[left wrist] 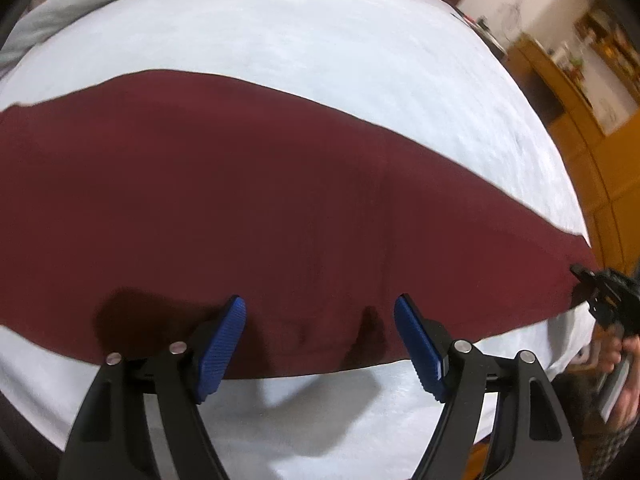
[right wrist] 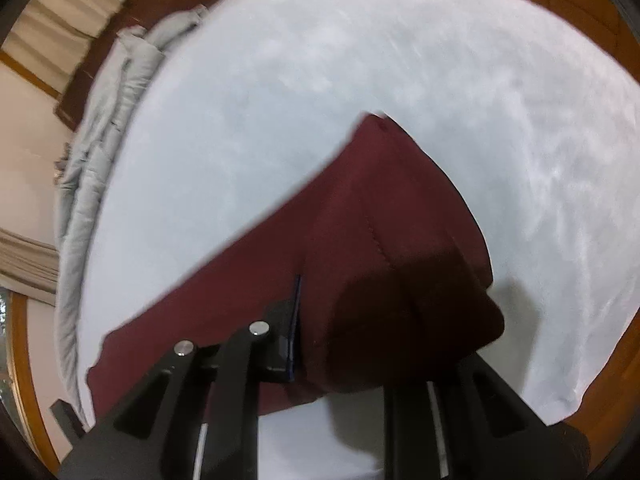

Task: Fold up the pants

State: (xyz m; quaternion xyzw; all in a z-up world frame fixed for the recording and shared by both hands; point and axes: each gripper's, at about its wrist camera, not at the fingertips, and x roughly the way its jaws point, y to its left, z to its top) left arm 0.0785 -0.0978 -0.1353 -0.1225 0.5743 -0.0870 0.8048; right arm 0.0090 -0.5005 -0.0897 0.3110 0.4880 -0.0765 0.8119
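I see the dark maroon cloth pants [left wrist: 256,200] spread flat on the pale blue bed sheet [left wrist: 320,40]. My left gripper [left wrist: 320,344] tilts steeply down over their near edge, jaws wide and empty. My right gripper [right wrist: 320,332] angles down too, jaws clamped narrow on a lifted pants end.

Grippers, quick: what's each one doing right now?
Left gripper: open, over the maroon pants, holding nothing.
Right gripper: shut on the pants' edge.

Left tongs [left wrist: 320,342] spread wide above maroon pants [left wrist: 248,200], pale bedsheet [left wrist: 320,32] beneath
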